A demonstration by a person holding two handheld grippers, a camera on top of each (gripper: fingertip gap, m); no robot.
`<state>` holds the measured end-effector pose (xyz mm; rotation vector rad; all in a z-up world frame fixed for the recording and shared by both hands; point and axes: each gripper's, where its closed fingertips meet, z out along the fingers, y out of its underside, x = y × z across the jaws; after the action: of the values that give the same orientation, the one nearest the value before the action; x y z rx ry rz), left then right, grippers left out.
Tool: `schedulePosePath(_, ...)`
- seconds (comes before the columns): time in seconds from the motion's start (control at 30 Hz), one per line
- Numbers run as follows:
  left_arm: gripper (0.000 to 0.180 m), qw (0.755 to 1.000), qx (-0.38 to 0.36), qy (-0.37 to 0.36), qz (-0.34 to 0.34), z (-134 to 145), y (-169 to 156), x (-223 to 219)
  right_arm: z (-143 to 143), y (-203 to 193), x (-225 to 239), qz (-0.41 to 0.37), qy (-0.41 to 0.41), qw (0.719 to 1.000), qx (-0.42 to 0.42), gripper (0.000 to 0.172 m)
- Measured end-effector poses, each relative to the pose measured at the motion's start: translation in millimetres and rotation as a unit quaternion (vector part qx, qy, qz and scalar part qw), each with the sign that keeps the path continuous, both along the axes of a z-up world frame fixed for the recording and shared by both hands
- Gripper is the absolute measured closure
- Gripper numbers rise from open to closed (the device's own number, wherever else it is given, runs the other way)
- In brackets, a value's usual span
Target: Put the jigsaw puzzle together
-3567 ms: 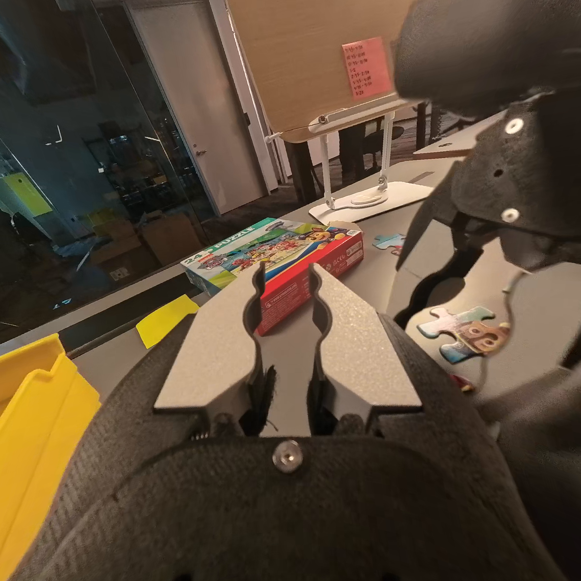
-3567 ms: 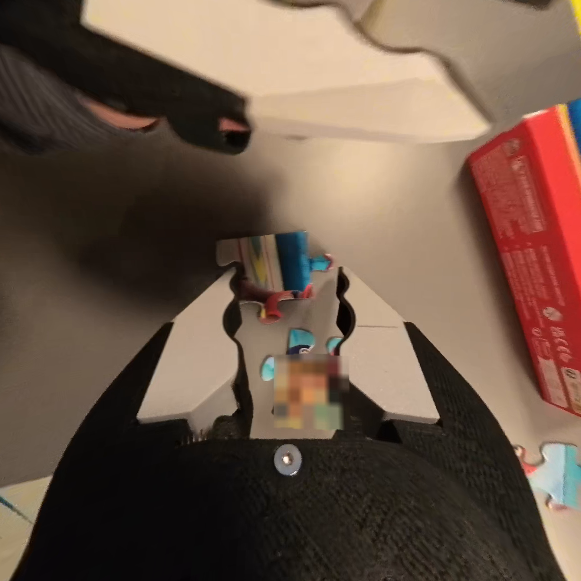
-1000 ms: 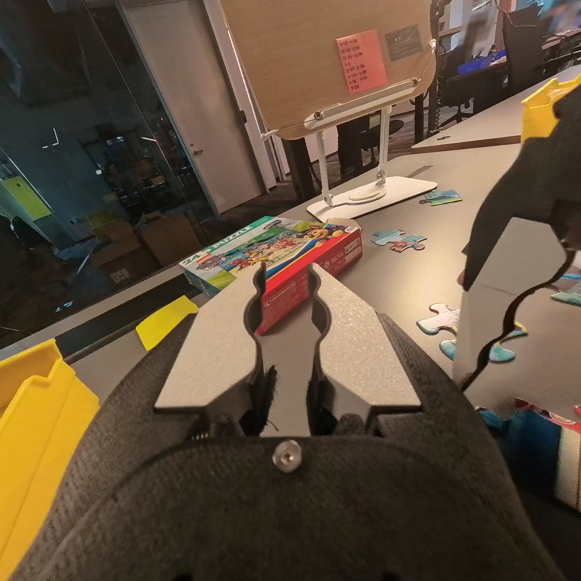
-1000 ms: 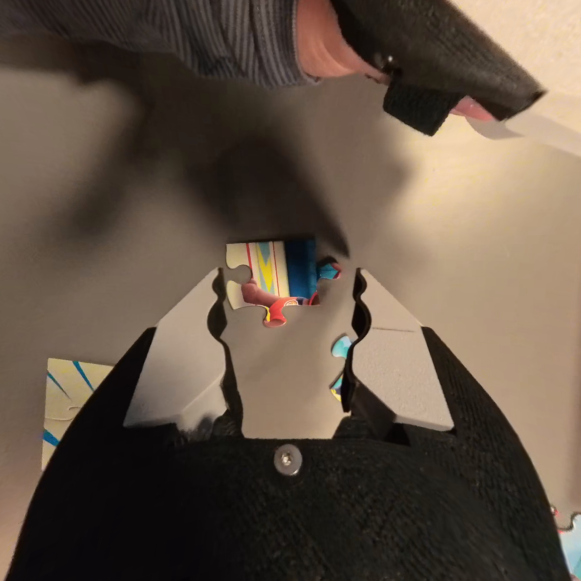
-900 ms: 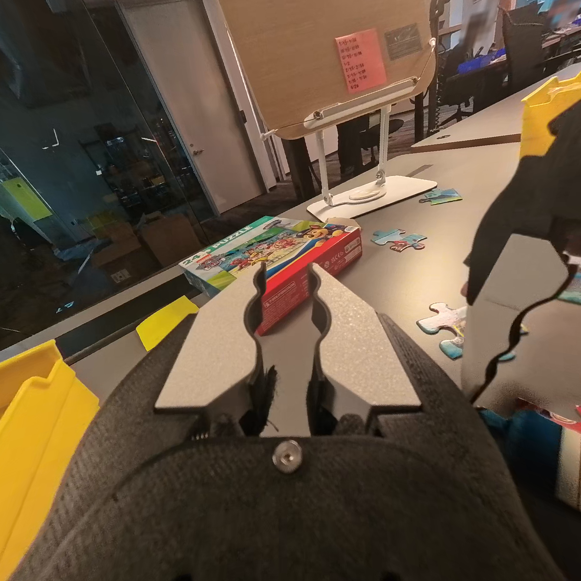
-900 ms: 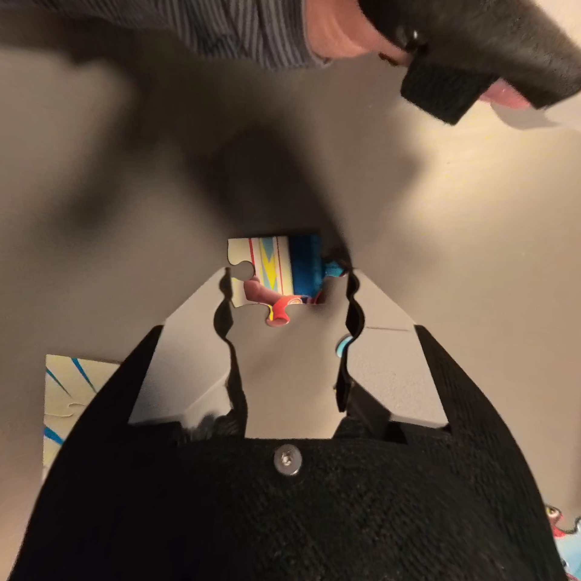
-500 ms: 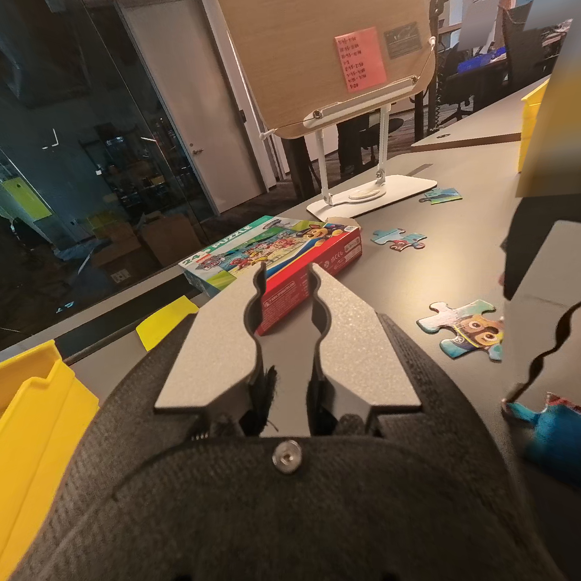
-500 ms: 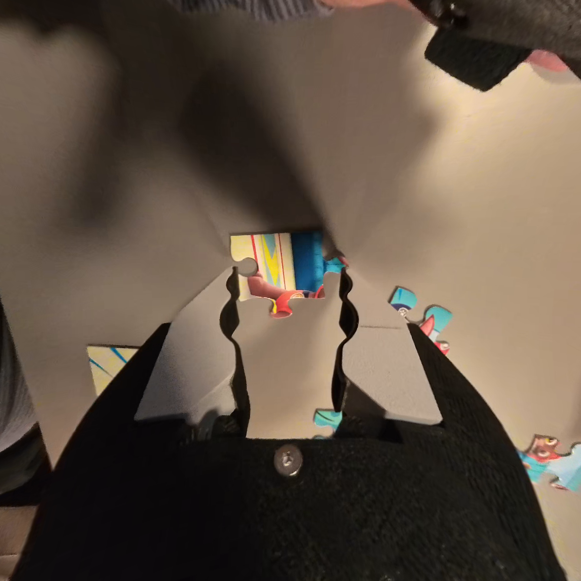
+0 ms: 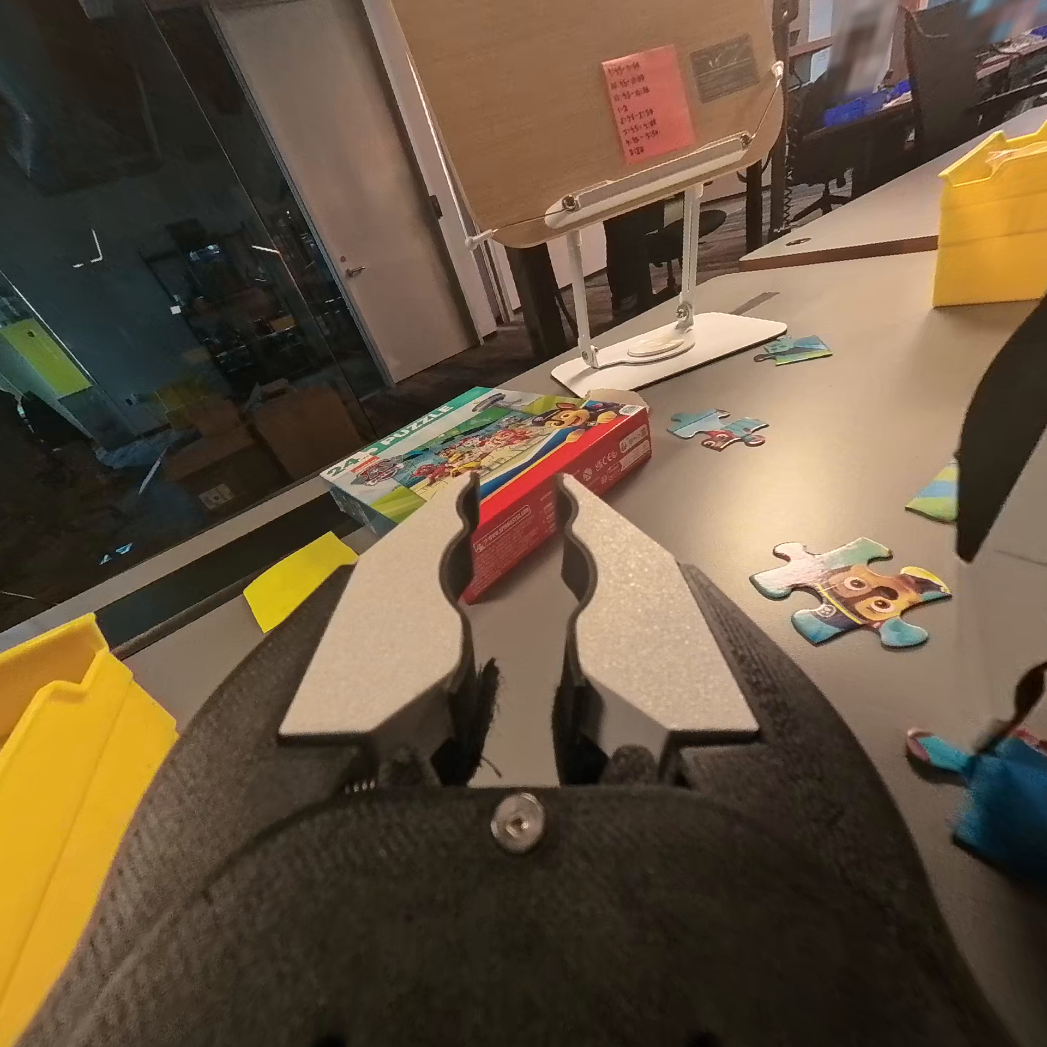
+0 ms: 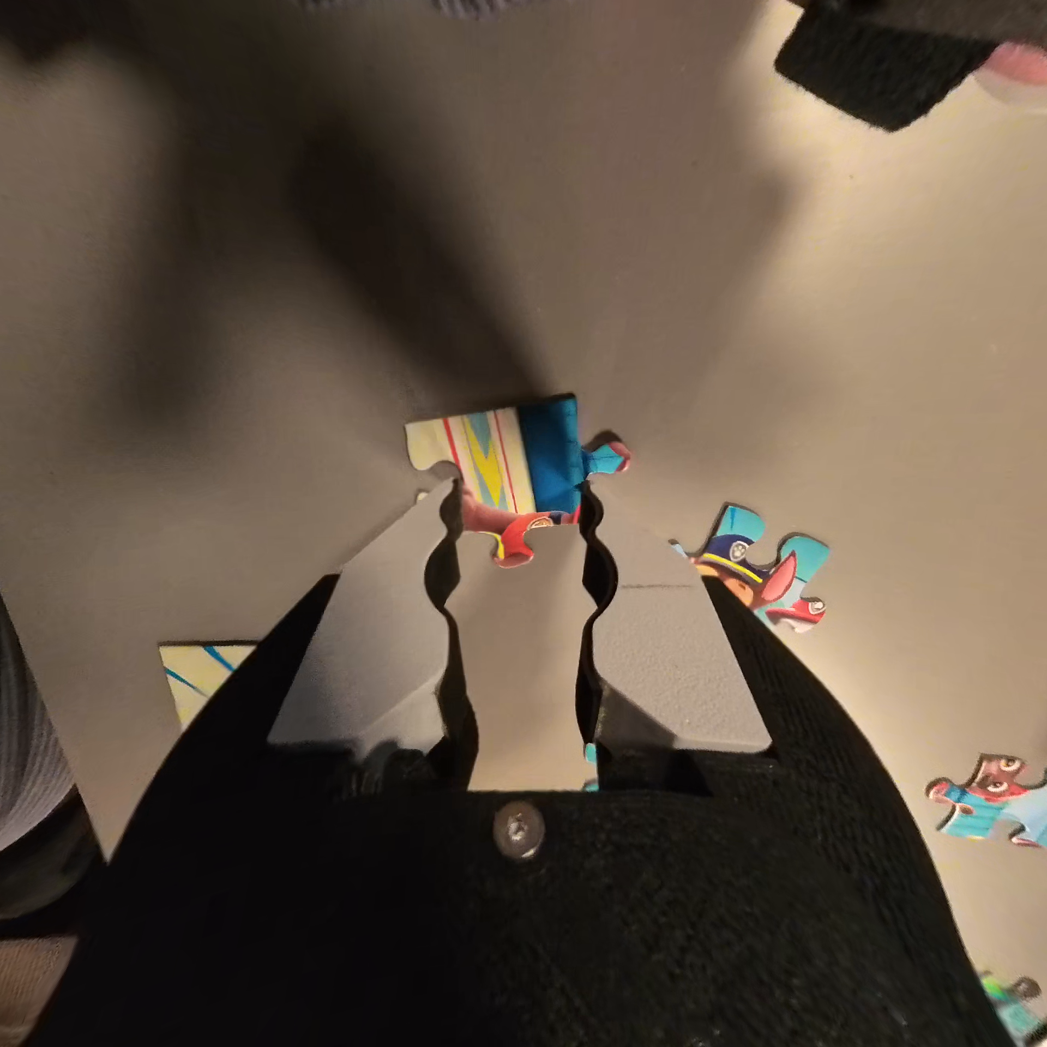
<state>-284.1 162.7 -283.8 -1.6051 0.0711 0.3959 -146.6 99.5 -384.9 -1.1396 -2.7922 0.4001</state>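
Smooth grey worktop fills both views, and dark glass walls and a pale door stand behind it. Its far edge runs along the glass.

The left claw has two grainy grey fingers with wavy inner edges. They stand a little apart with nothing between them. Just past the tips lies a flat cardboard puzzle box with a red side and a torn flap. A yellow plastic bin sits at the left edge, and another yellow bin is far off on the right. A wooden board on a white stand rises behind the box. Loose puzzle pieces lie flat to the right, with bare worktop around them; one has a dog face.

The right claw points down at the worktop. It pinches a thin card puzzle piece with yellow, red and blue stripes, one tip on each side edge. The piece has a round knob and sticks out past the tips. Another piece with a blue cap lies just beside the right finger. Open grey worktop spreads ahead of the held piece.
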Motion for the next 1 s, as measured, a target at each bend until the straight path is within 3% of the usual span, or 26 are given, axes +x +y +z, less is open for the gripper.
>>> schedulePosePath(0.1,0.156,1.0,-0.001,0.002,-0.001,0.0,0.1,0.5,0.1,-1.5,-0.7,0.013,0.019,1.0,0.0,0.133)
schedulePosePath(0.13,0.155,1.0,-0.001,0.002,-0.001,0.1,0.2,0.7,1.5,-3.5,0.4,0.022,0.024,0.999,-0.005,0.159)
schedulePosePath(0.17,0.156,1.0,-0.001,0.003,-0.001,0.7,0.1,1.1,3.2,-5.5,-0.6,0.033,0.04,0.999,-0.009,0.172)
schedulePosePath(0.33,0.155,1.0,0.001,0.029,0.003,5.6,-2.2,4.0,0.0,-2.3,5.5,0.033,0.054,0.998,-0.016,0.17)
schedulePosePath(0.53,0.156,0.999,-0.011,0.037,0.003,0.1,-0.2,5.2,18.3,8.1,-18.6,-0.038,0.158,0.983,-0.085,0.141)
schedulePosePath(0.63,0.156,0.999,-0.011,0.036,0.004,-0.2,-0.5,4.6,36.4,33.1,-38.1,-0.092,0.29,0.947,-0.106,0.136)
schedulePosePath(0.77,0.156,0.999,-0.012,0.031,0.001,-1.7,1.0,4.6,71.4,76.9,-44.6,-0.152,0.465,0.865,-0.115,0.136)
schedulePosePath(0.87,0.156,0.999,-0.014,0.031,0.0,-2.8,2.5,5.3,87.4,93.1,-36.6,-0.157,0.539,0.818,-0.126,0.141)
schedulePosePath(1.0,0.156,1.0,-0.005,0.029,-0.005,1.1,2.6,10.3,98.4,96.6,-27.5,-0.12,0.587,0.793,-0.11,0.144)
